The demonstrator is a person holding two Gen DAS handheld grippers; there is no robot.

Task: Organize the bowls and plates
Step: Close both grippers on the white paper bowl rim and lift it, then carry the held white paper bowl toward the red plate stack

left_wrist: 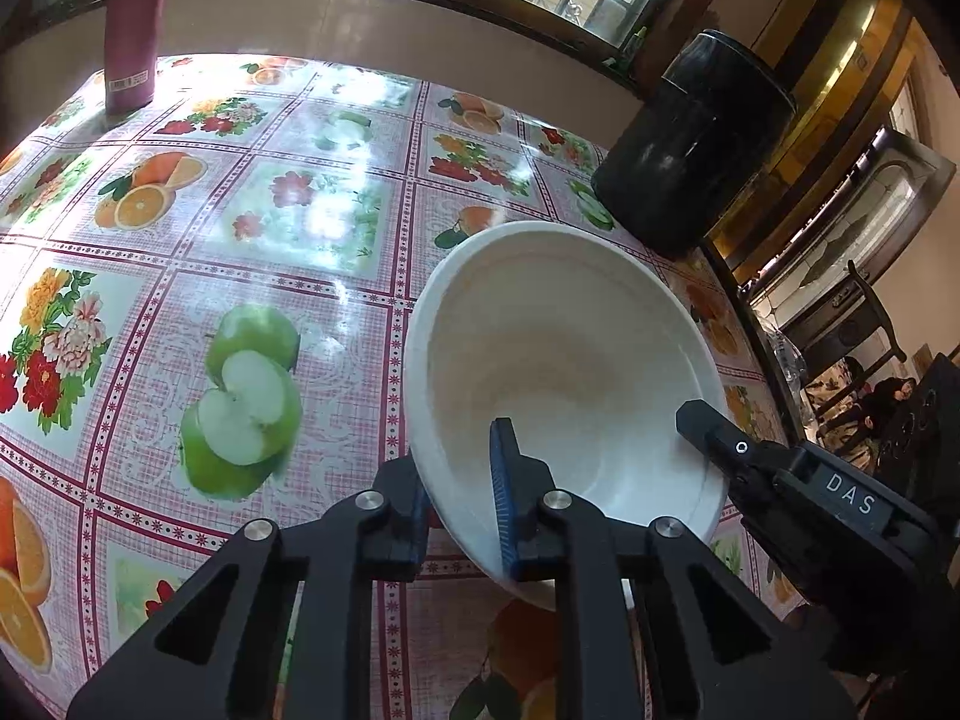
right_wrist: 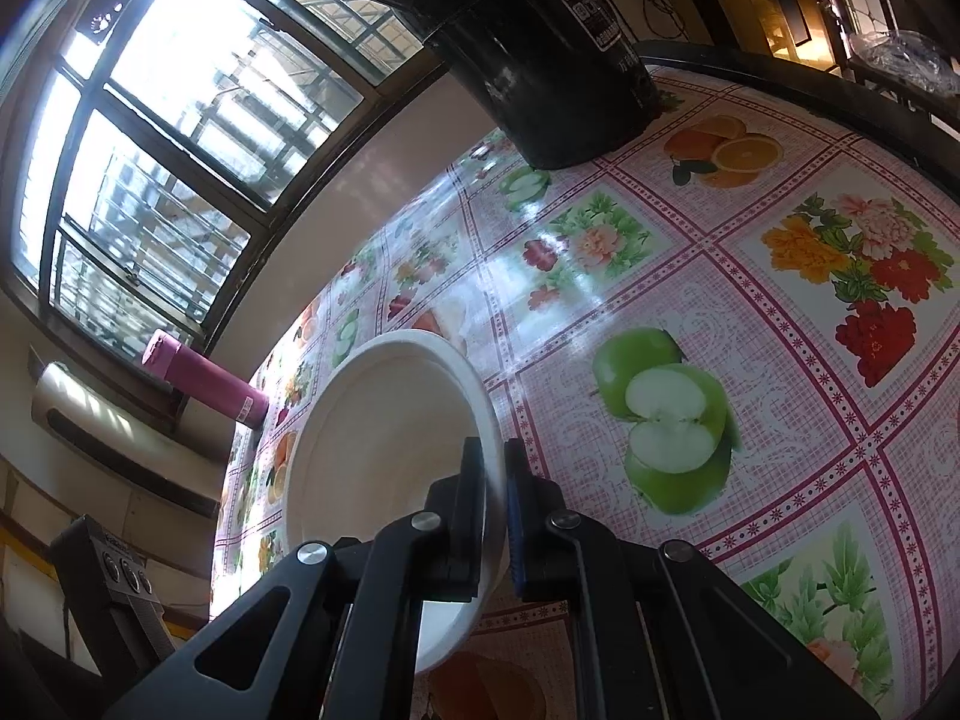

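Observation:
A white bowl (left_wrist: 558,372) is held tilted above the fruit-patterned tablecloth (left_wrist: 258,228). My left gripper (left_wrist: 462,498) is shut on its near rim, one finger inside and one outside. My right gripper (right_wrist: 495,498) is shut on the rim of the same white bowl (right_wrist: 384,432), on the opposite side. The tip of the right gripper (left_wrist: 708,426) shows at the bowl's right edge in the left wrist view. No plates are in view.
A tall black cylindrical container (left_wrist: 690,144) stands at the table's far right corner; it also shows in the right wrist view (right_wrist: 540,60). A pink bottle (left_wrist: 132,24) stands at the far left by the window, also in the right wrist view (right_wrist: 210,384). The table edge (left_wrist: 750,312) runs on the right.

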